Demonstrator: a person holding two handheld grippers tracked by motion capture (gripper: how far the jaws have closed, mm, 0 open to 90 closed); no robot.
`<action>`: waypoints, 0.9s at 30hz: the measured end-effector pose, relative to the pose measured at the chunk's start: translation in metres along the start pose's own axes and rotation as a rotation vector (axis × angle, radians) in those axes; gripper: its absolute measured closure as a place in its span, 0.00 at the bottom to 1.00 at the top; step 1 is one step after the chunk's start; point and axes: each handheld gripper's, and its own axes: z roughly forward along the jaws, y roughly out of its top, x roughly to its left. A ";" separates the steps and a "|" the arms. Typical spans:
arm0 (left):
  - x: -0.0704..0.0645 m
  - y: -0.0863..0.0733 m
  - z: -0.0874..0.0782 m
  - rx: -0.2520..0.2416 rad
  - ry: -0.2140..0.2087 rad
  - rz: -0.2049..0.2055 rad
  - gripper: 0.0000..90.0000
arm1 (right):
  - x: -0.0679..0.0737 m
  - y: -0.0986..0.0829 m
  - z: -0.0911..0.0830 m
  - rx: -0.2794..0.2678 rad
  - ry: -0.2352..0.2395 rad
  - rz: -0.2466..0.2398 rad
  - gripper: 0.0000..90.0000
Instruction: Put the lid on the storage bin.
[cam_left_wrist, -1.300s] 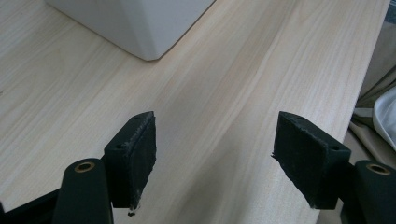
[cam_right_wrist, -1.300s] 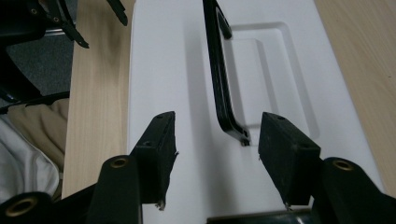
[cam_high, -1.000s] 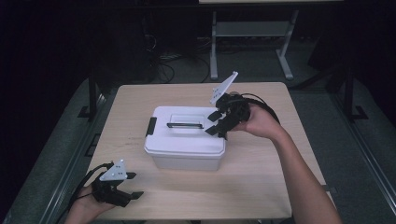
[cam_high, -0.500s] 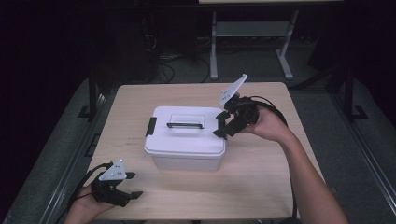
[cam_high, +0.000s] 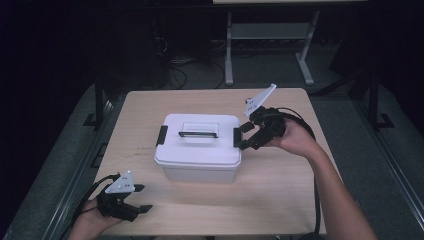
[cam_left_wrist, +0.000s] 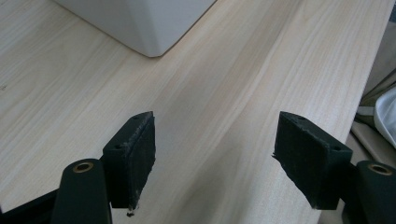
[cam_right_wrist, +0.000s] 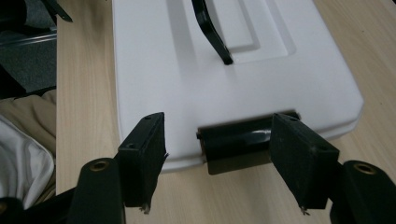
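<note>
Right gripper view shows the black latch (cam_right_wrist: 243, 140) on the end of the white box (cam_right_wrist: 187, 84) just ahead of the right gripper (cam_right_wrist: 231, 156), between its wide jaws but not yet held. The box (cam_high: 197, 147) stands mid-table (cam_high: 280, 200), long axis left to right, so this latch faces the right hand. The left gripper (cam_high: 131, 199) rests open near the front left edge, well apart from the box.
</note>
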 end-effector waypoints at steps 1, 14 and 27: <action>0.000 0.000 0.000 0.000 0.000 0.000 0.32 | 0.000 0.000 0.000 0.000 0.000 0.000 0.40; 0.000 0.000 0.001 0.005 -0.002 0.003 0.32 | -0.001 -0.025 -0.006 -0.013 -0.011 0.038 0.39; 0.001 0.000 0.000 0.002 0.006 0.000 0.32 | 0.000 -0.044 -0.009 -0.011 -0.025 0.067 0.35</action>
